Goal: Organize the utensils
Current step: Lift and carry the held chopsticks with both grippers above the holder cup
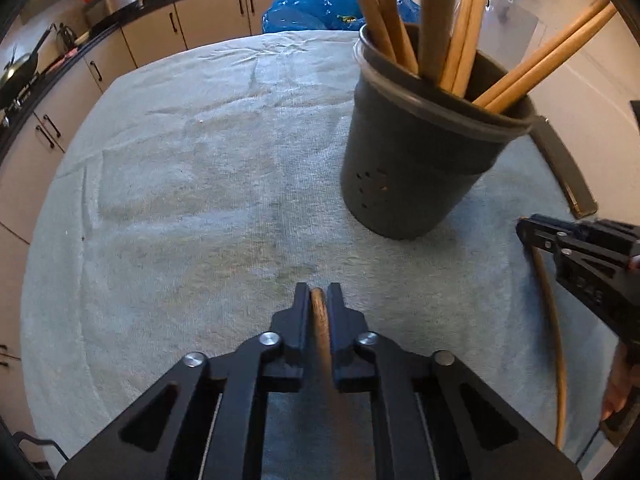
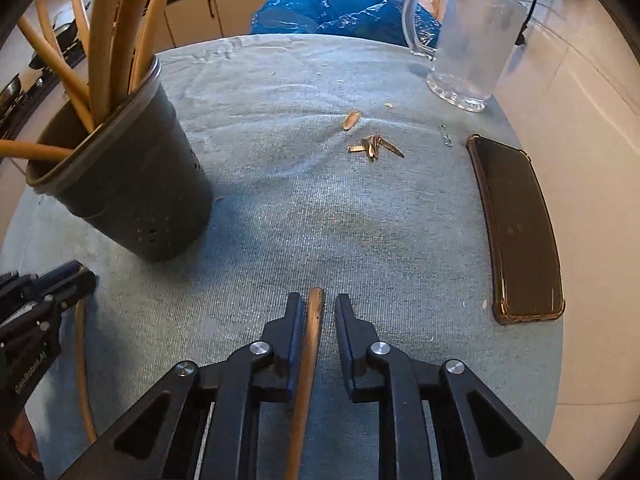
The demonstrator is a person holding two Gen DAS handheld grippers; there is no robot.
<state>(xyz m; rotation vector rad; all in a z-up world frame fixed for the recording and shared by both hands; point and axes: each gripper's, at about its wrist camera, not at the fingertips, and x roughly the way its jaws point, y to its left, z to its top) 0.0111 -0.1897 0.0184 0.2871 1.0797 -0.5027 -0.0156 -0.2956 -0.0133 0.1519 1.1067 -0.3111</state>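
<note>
Two grippers work over a table draped in a pale blue-grey towel (image 1: 180, 184), each with a wooden stick between its black fingers.

The left gripper (image 1: 319, 296) is clenched on a stick (image 1: 320, 320): both pads press against the darker rounded end, which pokes out just past the fingertips. The rest of that stick runs back under the gripper, out of sight.

The right gripper (image 2: 316, 304) has a second stick (image 2: 310, 344) between its fingers. This one leans against the left pad, and a thin gap shows on its right side, so the frame alone does not settle the grip; the fingers stand nearly together, and I read it as clenched on the stick. Its tip reaches just beyond the fingertips, above the towel.

A dark grey holder (image 1: 416, 160) stands upright on the towel, ahead and to the right of the left gripper, ahead and to the left of the right one. Small holes dot its lower wall. Several long wooden utensils (image 1: 436, 20) stand bunched in it, leaning outward over its rim.

Each gripper shows at the edge of the other's view, so they sit side by side, near the holder and apart from it.

On the right part of the table a phone (image 2: 516, 224) in a brownish case lies flat and face up. Beyond it stands a clear glass jug (image 2: 468, 36) with a handle. Between holder and phone, a few small husk-like scraps (image 2: 374, 146) lie scattered on the towel. A blue plastic bag (image 2: 336, 0) sits past the far table edge, and kitchen cabinets (image 1: 208, 20) line the wall behind.
</note>
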